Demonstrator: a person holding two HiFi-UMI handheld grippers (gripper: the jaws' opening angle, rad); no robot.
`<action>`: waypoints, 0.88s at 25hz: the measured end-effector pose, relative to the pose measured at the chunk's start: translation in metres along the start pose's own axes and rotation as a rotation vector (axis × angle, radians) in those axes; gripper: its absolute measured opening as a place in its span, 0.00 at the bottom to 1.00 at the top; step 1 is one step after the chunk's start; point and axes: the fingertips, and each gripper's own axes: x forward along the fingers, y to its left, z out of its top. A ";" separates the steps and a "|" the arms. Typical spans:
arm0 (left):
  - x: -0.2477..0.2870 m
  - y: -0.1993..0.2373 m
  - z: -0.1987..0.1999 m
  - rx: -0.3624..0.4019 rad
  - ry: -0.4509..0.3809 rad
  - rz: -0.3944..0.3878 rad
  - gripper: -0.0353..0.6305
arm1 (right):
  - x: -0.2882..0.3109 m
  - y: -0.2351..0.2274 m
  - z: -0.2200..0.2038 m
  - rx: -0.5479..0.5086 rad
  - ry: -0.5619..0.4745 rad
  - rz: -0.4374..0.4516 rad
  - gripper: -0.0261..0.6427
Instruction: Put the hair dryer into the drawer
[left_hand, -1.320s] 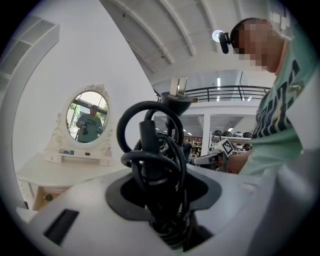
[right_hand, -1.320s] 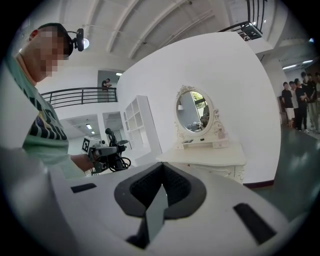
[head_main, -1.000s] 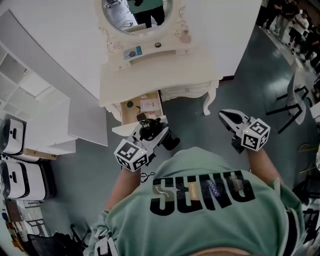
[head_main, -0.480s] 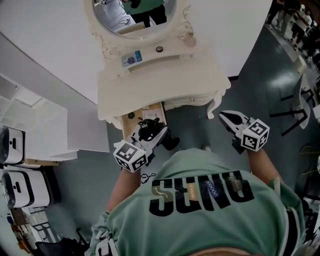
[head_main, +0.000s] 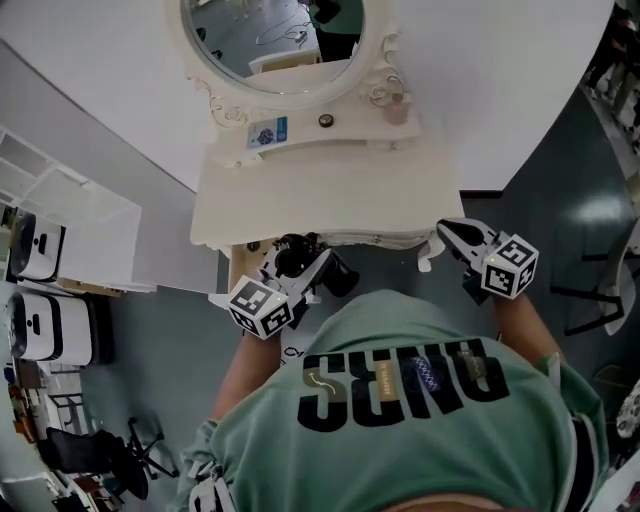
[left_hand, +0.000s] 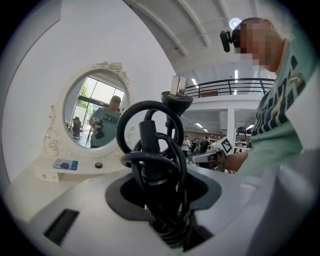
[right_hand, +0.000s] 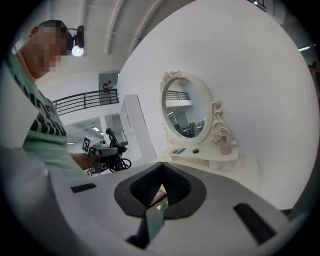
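Observation:
My left gripper (head_main: 298, 264) is shut on the black hair dryer (head_main: 340, 277), whose coiled cord (left_hand: 150, 150) and plug stick up between the jaws in the left gripper view. It hovers at the front edge of the cream dressing table (head_main: 320, 205), over the open drawer (head_main: 238, 268), which shows only as a sliver at the table's left front. My right gripper (head_main: 447, 233) is off to the right, level with the table's front right corner. Its pads (right_hand: 175, 186) meet with nothing held.
An oval mirror (head_main: 270, 35) stands on the table's back shelf with a blue card (head_main: 268, 131), a small dark knob (head_main: 325, 120) and a pink bottle (head_main: 397, 104). White shelving (head_main: 70, 215) and white boxes (head_main: 45, 325) stand at the left. A white wall backs the table.
Both grippers have moved up to the table's front edge. The hair dryer stays in the left gripper and now covers most of the open drawer.

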 end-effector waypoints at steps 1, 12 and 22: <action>0.014 -0.002 0.003 -0.004 -0.004 0.010 0.32 | -0.002 -0.013 0.008 -0.006 -0.002 0.015 0.03; 0.102 0.002 0.011 0.026 0.031 -0.025 0.32 | -0.008 -0.080 0.026 0.007 -0.013 0.020 0.03; 0.109 0.040 0.008 0.018 0.031 -0.050 0.32 | 0.009 -0.090 0.036 -0.012 0.035 -0.017 0.03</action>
